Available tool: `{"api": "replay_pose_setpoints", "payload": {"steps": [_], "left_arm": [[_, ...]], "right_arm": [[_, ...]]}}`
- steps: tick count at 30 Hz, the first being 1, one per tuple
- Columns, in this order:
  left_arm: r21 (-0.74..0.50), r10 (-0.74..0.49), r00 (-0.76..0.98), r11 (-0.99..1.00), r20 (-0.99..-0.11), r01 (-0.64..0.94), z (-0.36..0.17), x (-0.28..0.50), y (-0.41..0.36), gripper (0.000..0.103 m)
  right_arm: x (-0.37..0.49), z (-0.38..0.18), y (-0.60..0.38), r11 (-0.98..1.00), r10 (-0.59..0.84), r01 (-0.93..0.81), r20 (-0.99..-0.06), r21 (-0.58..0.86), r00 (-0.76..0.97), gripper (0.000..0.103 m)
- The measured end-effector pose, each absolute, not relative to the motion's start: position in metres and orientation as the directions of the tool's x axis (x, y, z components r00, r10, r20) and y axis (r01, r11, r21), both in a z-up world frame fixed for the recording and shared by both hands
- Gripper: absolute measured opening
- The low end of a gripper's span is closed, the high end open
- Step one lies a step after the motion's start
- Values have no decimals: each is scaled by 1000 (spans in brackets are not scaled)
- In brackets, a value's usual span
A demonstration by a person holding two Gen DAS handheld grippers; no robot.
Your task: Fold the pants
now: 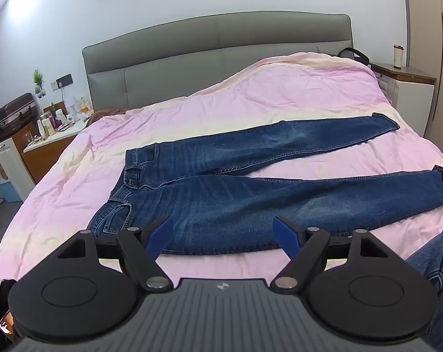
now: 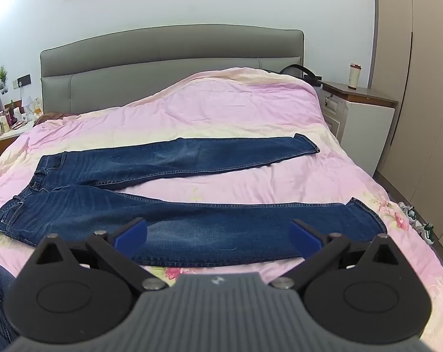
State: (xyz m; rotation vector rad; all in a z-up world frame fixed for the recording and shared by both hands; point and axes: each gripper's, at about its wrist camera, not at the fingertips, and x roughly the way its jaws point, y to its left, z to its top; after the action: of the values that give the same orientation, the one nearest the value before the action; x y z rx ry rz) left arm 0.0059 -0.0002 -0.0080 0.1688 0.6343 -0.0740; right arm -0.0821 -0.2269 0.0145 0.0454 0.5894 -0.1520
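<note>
We count one pair of jeans [image 1: 236,193], spread flat on the pink bed cover [image 1: 250,99], two legs apart, waistband toward the left. Left gripper [image 1: 224,231] and right gripper [image 2: 218,234]: fingers at full spread, holding nothing, with the near leg just ahead of both pairs.

jeans [image 2: 192,220]: dark blue, faded | bed cover [image 2: 221,108]: pink, floral edge | headboard [image 2: 162,58]: grey | wall [image 2: 192,6]: pale blue
</note>
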Motion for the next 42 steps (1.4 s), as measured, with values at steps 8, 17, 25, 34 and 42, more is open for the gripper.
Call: {"api": "replay_pose_setpoints", "payload": {"steps": [8,17,25,34,42], "left_arm": [[132,-18,799,984,-601,121,-5,6,0,91],[120,-24,797,985,-604,121,-5,4,0,91],[115,-27,796,986,-604,121,-6,3,1,91],[121,-20,794,986,-608,118,-10,-1,1,91],[122,-20,794,985,-608,119,-11,-1,1,91]], "right_arm": [[-82,15,-229,987,-136,162,-555,-3,821,98],[-85,15,-227,987,-142,163,-545,-10,826,98],[-90,15,-225,986,-150,168,-540,-17,828,98],[-92,15,-225,984,-158,179,-538,-14,828,98],[-92,16,-224,985,-151,172,-538,-12,829,98]]}}
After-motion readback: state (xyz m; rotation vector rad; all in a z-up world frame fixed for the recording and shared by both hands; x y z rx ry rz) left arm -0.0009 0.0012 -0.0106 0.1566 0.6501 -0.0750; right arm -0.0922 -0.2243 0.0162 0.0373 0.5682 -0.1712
